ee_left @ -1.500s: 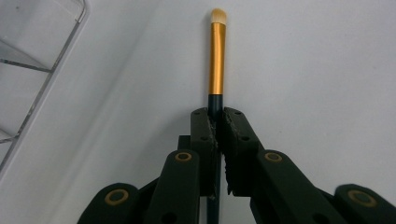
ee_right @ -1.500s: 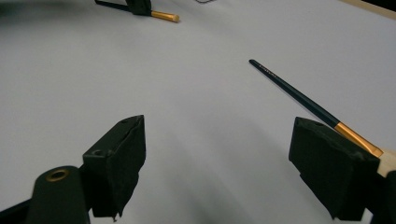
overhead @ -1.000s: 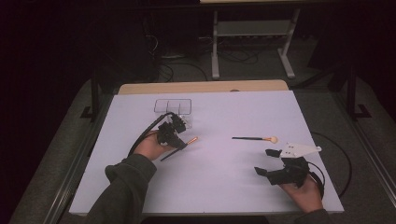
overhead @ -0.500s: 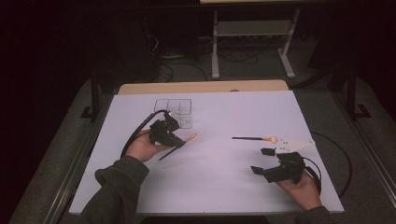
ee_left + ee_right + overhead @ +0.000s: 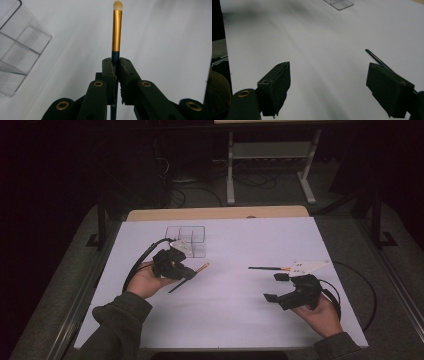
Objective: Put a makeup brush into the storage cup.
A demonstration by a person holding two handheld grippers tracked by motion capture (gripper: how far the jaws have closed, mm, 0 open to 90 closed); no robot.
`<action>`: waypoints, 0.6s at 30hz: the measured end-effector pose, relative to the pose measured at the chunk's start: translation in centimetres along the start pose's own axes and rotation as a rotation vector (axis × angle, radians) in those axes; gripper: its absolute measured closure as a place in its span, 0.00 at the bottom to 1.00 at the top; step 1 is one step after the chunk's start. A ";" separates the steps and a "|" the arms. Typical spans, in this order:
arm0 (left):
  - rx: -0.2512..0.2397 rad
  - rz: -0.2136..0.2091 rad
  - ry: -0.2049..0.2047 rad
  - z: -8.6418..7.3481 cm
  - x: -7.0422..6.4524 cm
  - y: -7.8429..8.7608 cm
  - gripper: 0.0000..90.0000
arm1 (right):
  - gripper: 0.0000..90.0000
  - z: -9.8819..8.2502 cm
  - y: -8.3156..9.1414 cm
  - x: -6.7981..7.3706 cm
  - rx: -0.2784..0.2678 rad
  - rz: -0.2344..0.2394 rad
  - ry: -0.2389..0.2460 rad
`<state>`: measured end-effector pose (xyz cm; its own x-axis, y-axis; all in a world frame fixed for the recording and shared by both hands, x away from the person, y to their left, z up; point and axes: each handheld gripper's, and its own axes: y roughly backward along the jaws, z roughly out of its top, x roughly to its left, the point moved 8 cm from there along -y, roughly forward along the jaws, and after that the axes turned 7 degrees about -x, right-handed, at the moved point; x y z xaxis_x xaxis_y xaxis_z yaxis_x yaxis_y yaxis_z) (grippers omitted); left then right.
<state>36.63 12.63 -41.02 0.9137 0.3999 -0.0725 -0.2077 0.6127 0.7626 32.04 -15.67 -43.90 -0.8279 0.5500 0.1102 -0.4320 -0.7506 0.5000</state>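
My left gripper [image 5: 190, 273] is shut on the dark handle of a makeup brush [image 5: 201, 268]. In the left gripper view the brush's gold ferrule [image 5: 116, 30] and pale tip stick out past the jaws [image 5: 115, 62], above the white table. A second dark brush [image 5: 267, 268] with an orange end lies on the table right of centre. My right gripper [image 5: 275, 287] hovers just in front of it, open and holding nothing. In the right gripper view [image 5: 328, 72] that brush's handle [image 5: 374, 57] runs behind the right-hand jaw.
A clear plastic organiser with compartments [image 5: 192, 240] stands at the back of the white table [image 5: 235, 320], just beyond my left hand; it sits at the left in the left gripper view [image 5: 20, 47]. A black cable [image 5: 367, 295] loops right of the right hand.
The left hand has risen and drifted slightly left with the brush in its jaws. The right hand has lifted and shifted a little toward the table's middle, jaws open throughout.
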 end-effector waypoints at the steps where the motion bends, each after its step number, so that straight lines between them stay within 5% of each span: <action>1: -0.009 -0.003 0.005 0.0 -0.2 0.1 0.92 | 0.21 0.3 -0.1 0.1 -0.002 0.006 0.001; 18: -0.108 -0.044 -0.038 0.2 -2.7 1.4 0.92 | 0.22 2.4 -1.1 1.3 0.024 0.061 0.044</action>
<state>33.89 12.29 -39.66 0.9350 0.3458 -0.0783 -0.2015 0.7000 0.6851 32.27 -13.21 -42.29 -0.8673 0.4870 0.1036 -0.3723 -0.7725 0.5144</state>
